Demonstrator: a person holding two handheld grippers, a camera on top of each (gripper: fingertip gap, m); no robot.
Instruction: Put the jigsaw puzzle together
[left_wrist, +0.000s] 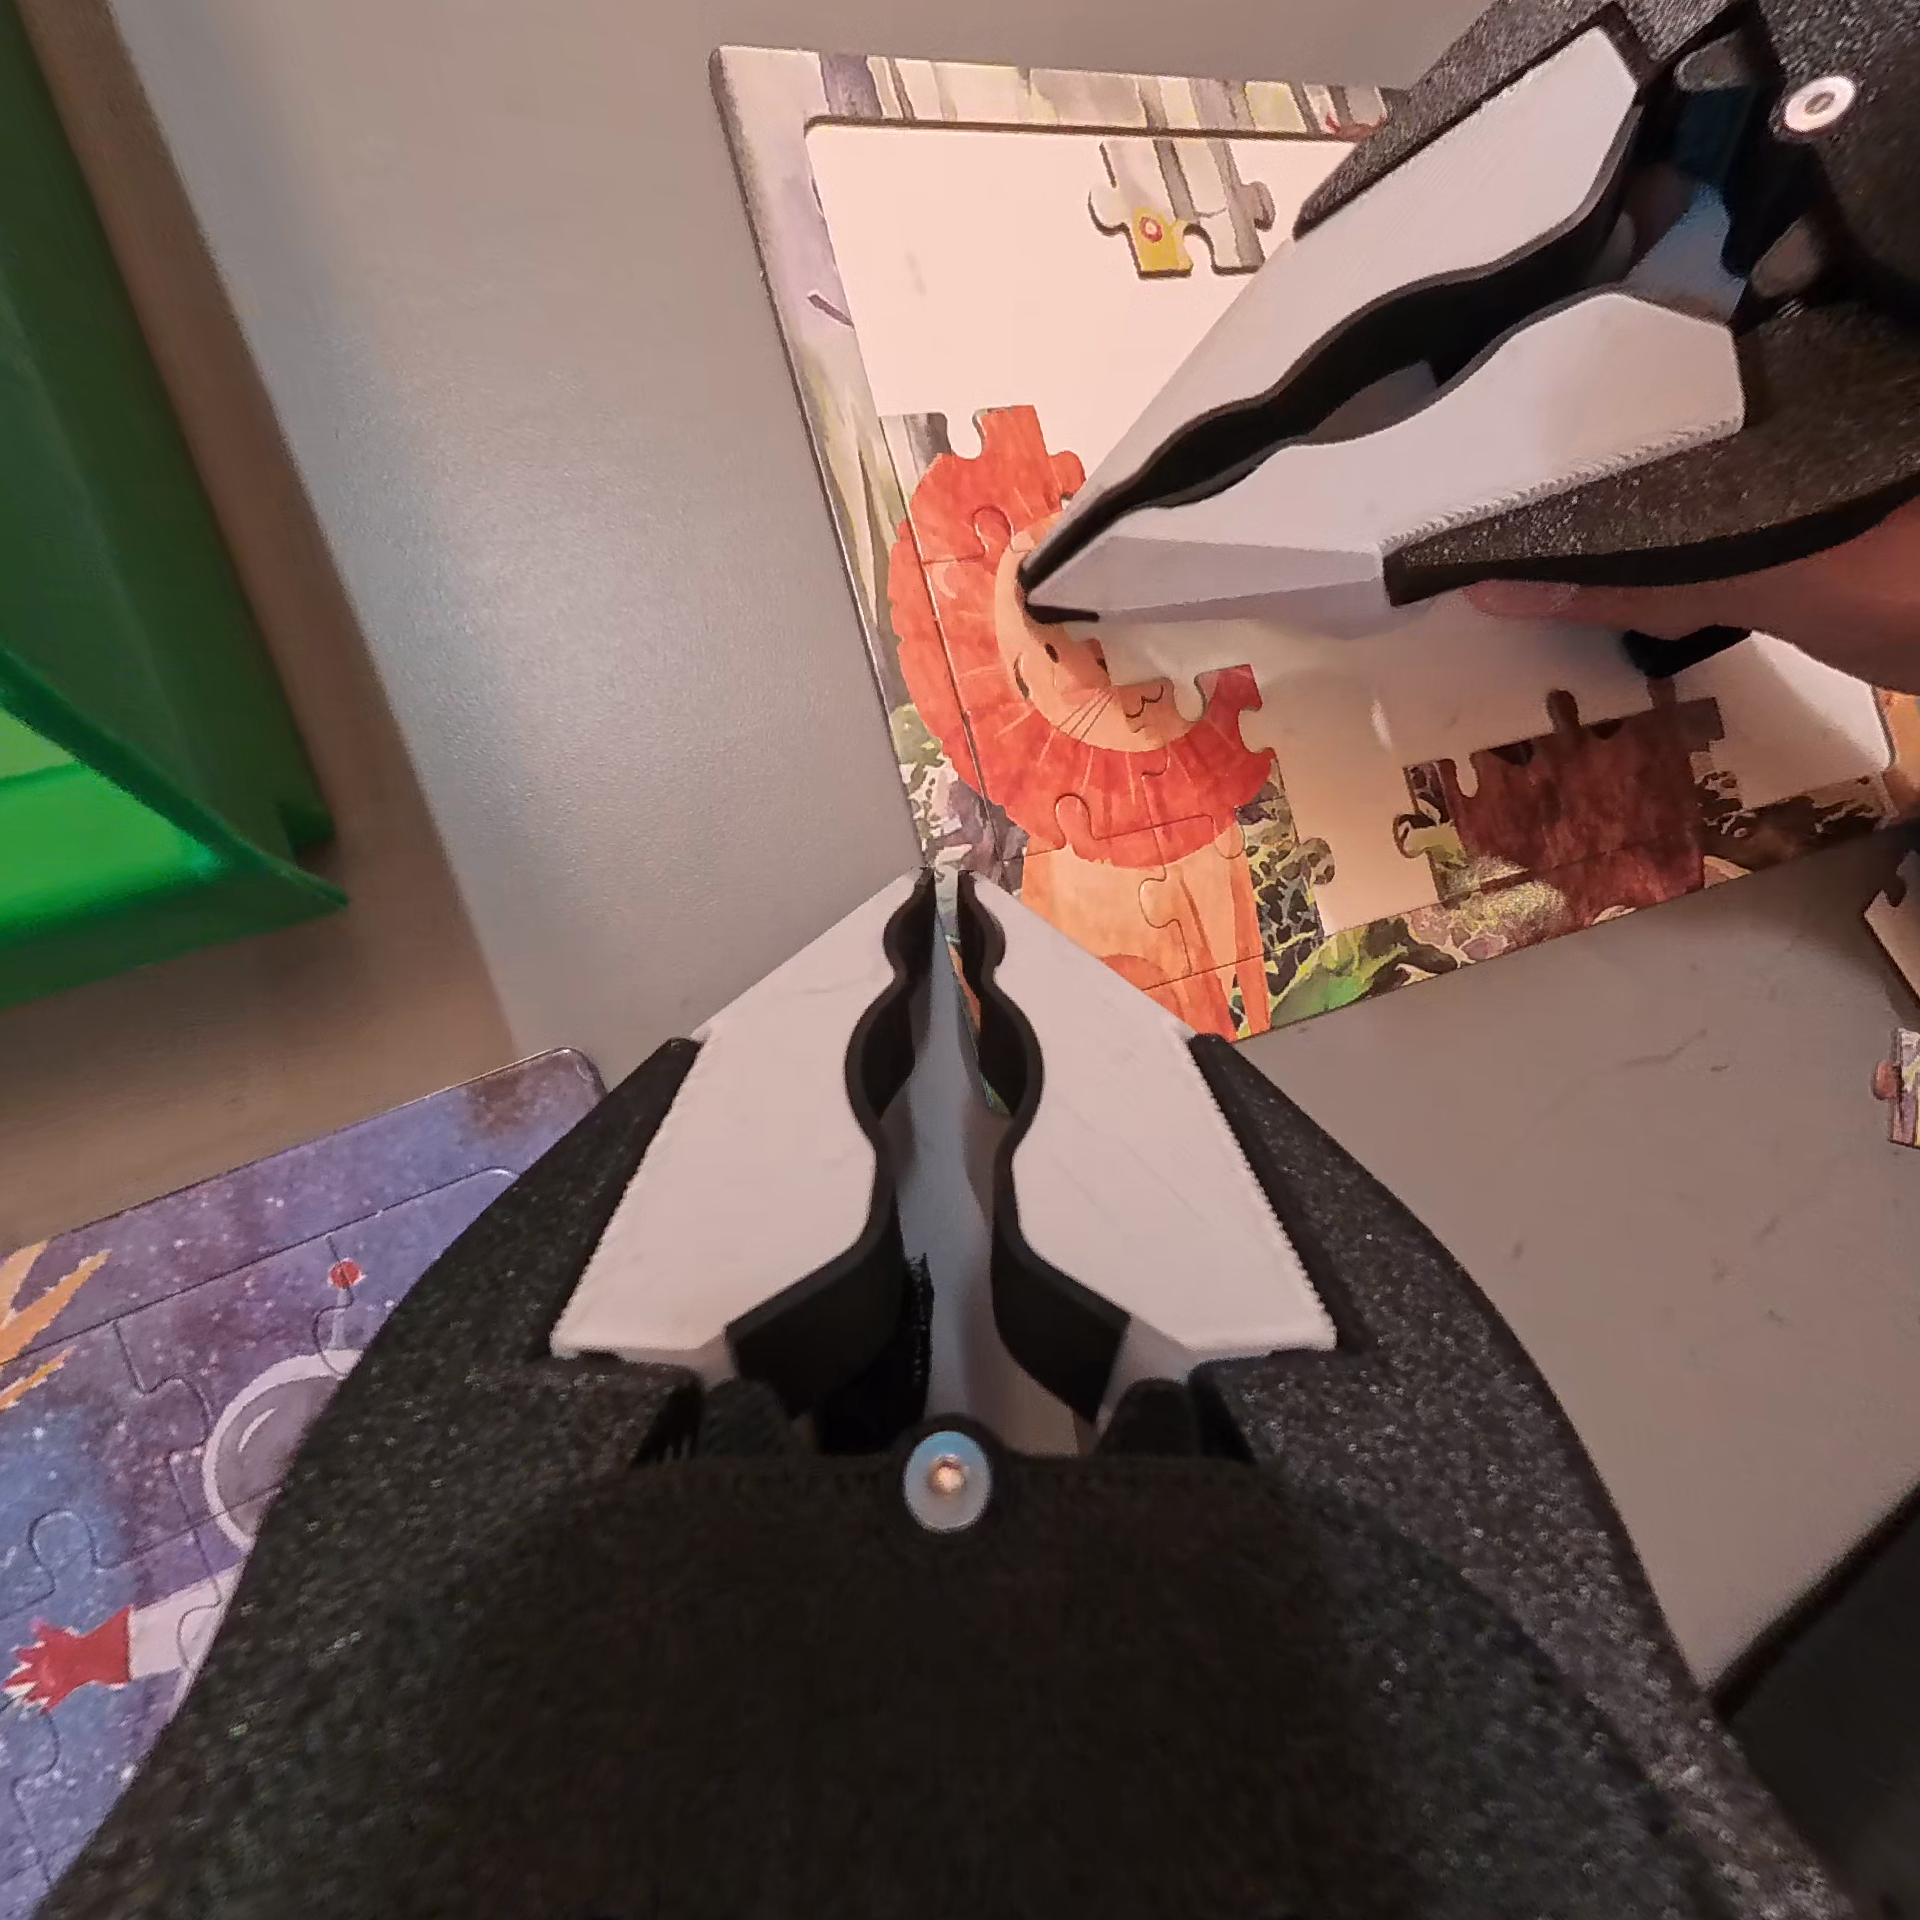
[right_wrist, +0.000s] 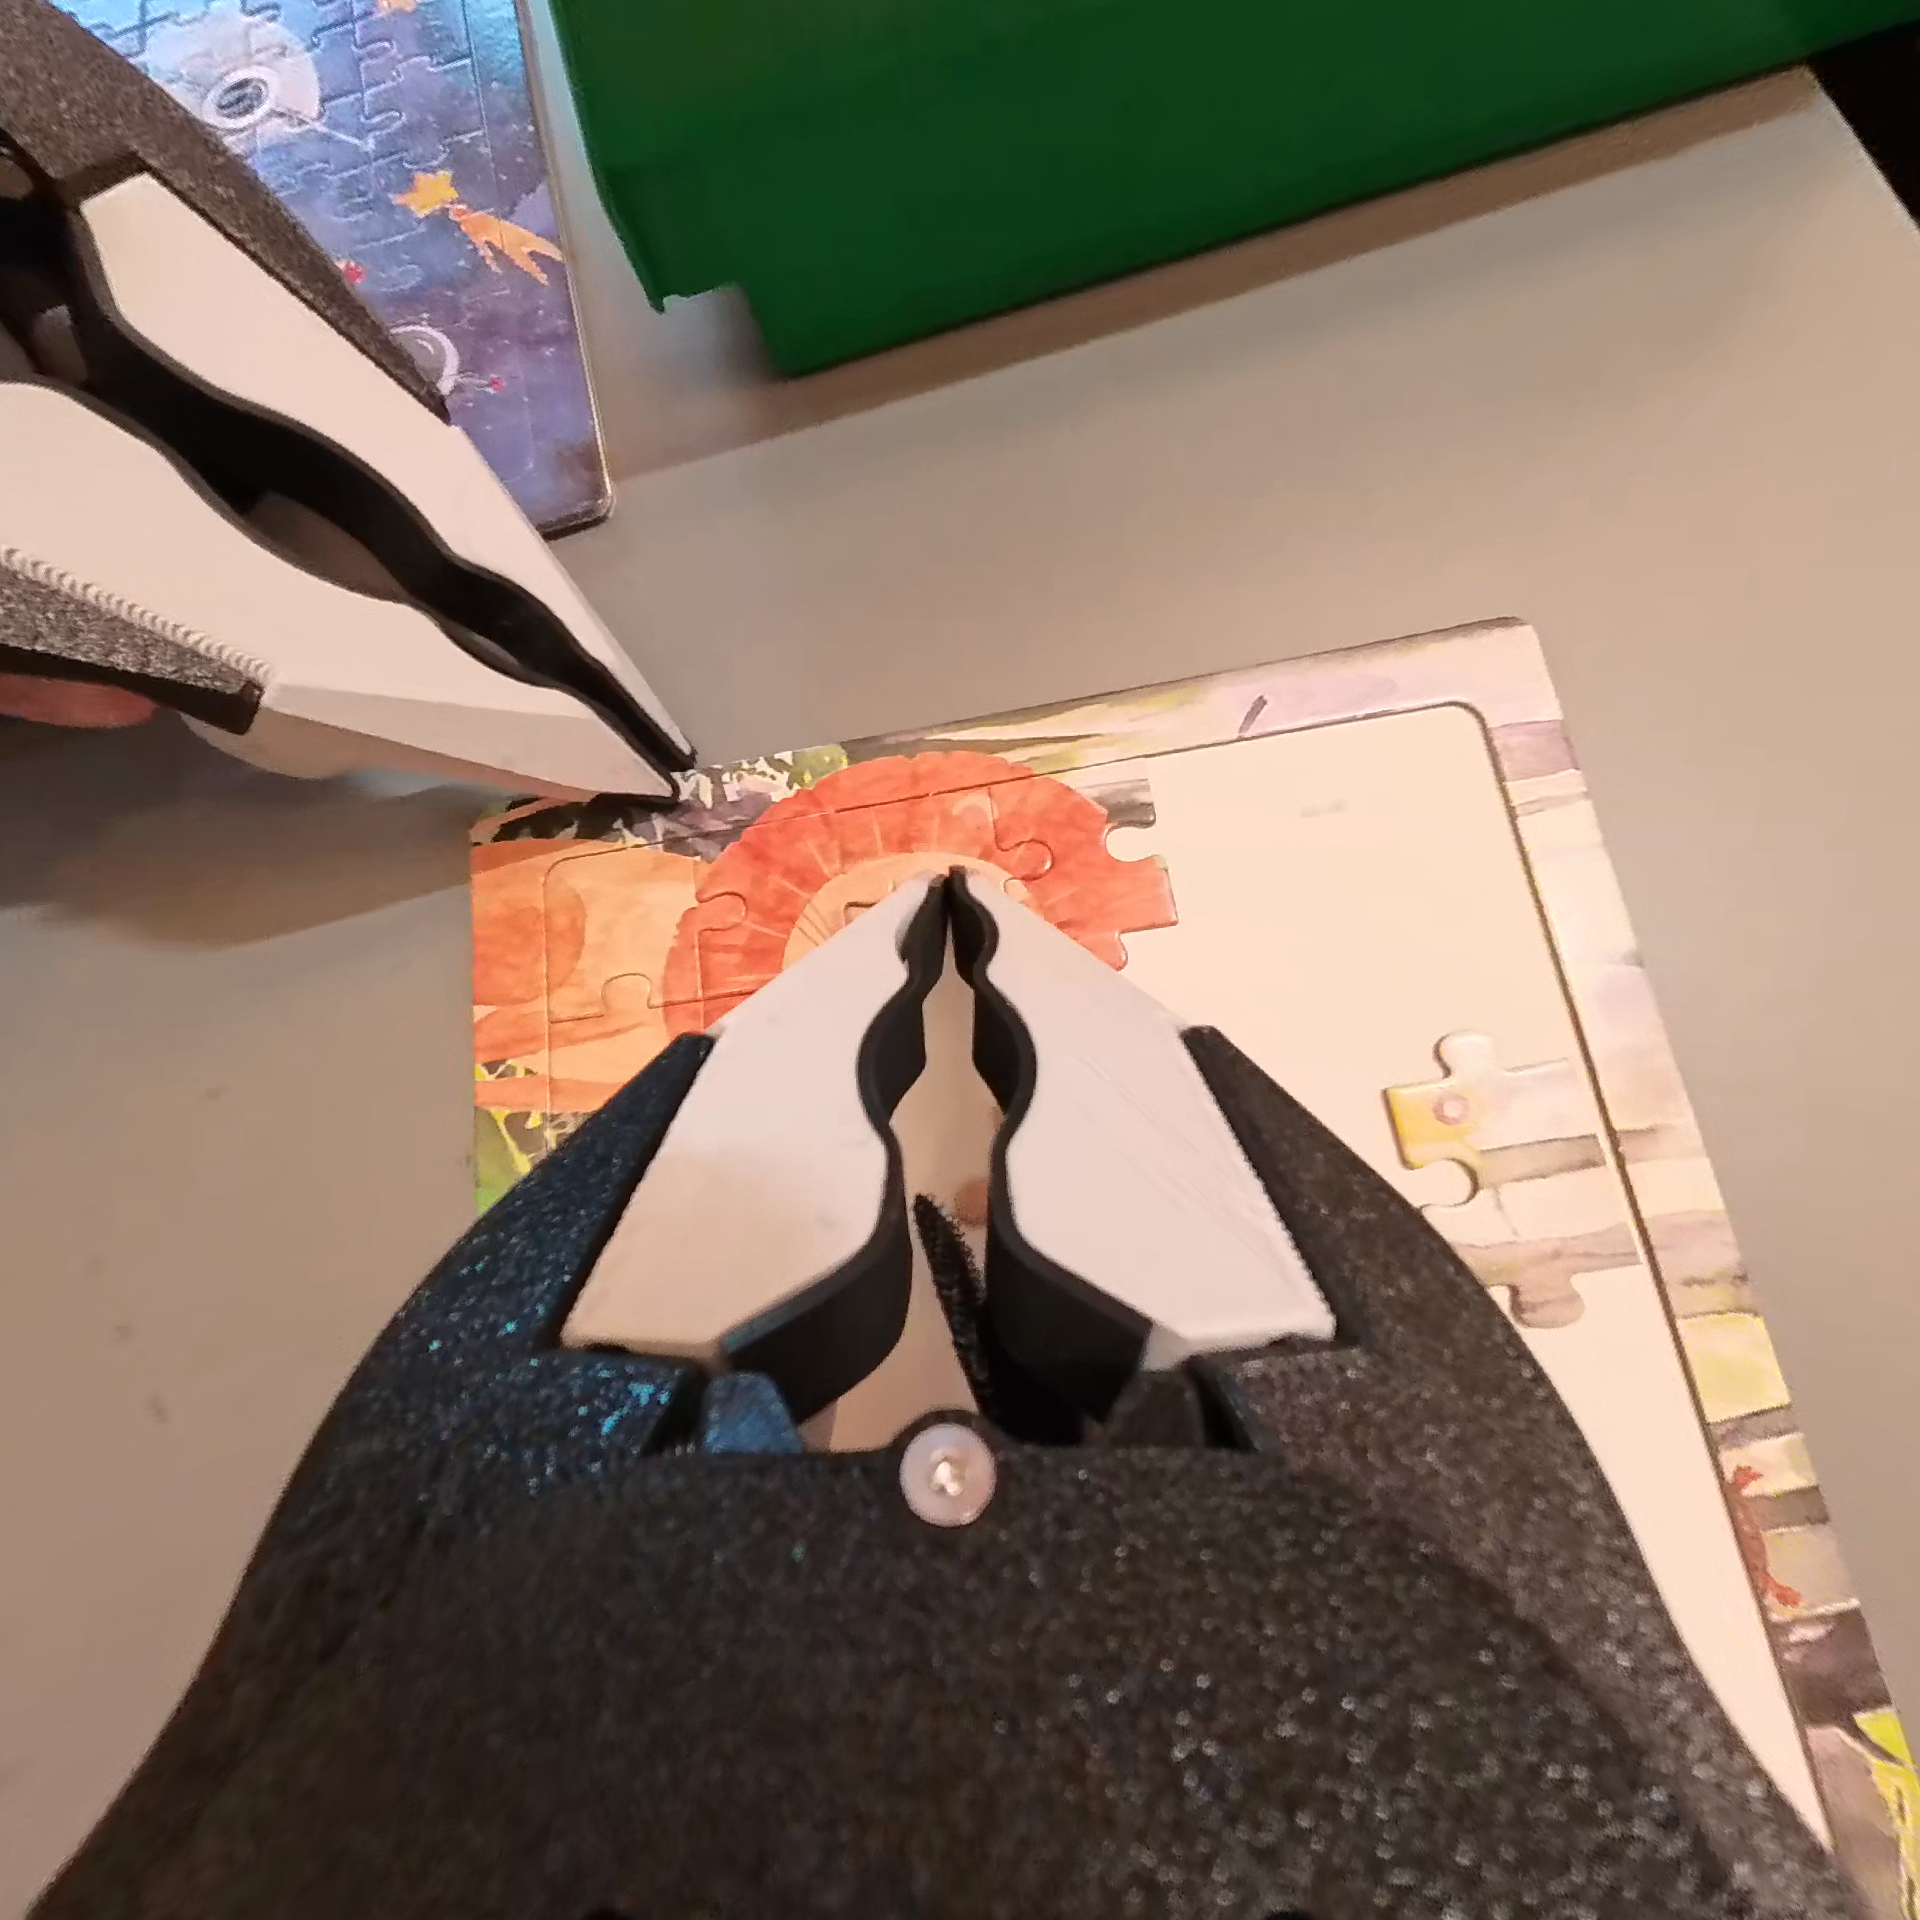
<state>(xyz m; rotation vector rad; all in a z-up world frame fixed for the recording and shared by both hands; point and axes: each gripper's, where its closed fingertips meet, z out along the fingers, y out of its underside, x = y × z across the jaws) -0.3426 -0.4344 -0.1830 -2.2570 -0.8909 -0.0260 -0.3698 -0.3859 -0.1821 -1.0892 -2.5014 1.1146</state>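
**Seating a piece in the lion's head**

In the left wrist view, the left gripper (left_wrist: 943, 883) is seen nearly closed, with its tips set on the near corner of the puzzle tray (left_wrist: 769, 270); whether an edge is pinched cannot be told. This placement is judged to steady the tray. Beyond it, the right gripper (left_wrist: 1029, 597) is held with its jaws closed and its tips pressed down on the lion's face (left_wrist: 1091, 707); nothing is visibly held. The press is judged to push a piece flat into the lion section. Farther back, much of the tray floor is bare, and one lone piece (left_wrist: 1179, 213) lies near the far rim. A purple puzzle (left_wrist: 156, 1382) and a green box (left_wrist: 125, 623) lie aside on the table (left_wrist: 520, 468).
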